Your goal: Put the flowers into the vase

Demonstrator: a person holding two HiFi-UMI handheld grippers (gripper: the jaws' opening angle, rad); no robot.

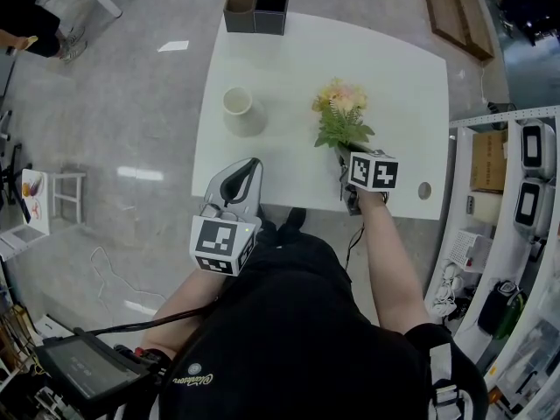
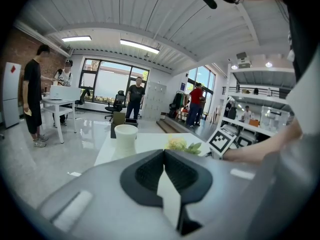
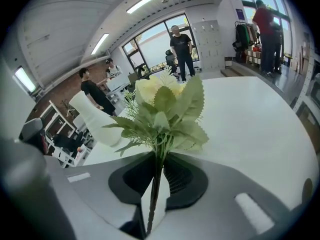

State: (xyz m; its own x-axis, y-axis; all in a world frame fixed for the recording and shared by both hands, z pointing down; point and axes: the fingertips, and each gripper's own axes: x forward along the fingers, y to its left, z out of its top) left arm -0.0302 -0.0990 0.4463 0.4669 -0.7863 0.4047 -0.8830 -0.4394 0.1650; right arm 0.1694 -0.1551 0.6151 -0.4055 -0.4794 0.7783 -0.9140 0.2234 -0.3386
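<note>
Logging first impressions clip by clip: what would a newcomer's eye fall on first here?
The bunch of yellow flowers with green leaves stands out near the front edge of the white table, its stem pinched in the right gripper. To its left stands the white vase, apart from the bunch. The left gripper hangs shut and empty at the table's front edge.

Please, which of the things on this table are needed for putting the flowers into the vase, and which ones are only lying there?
Needed: flowers, their stem gripped in the right claw; white vase, standing upright on the table, apart from them.
Only lying there: brown box and black box, side by side at the table's far edge.
</note>
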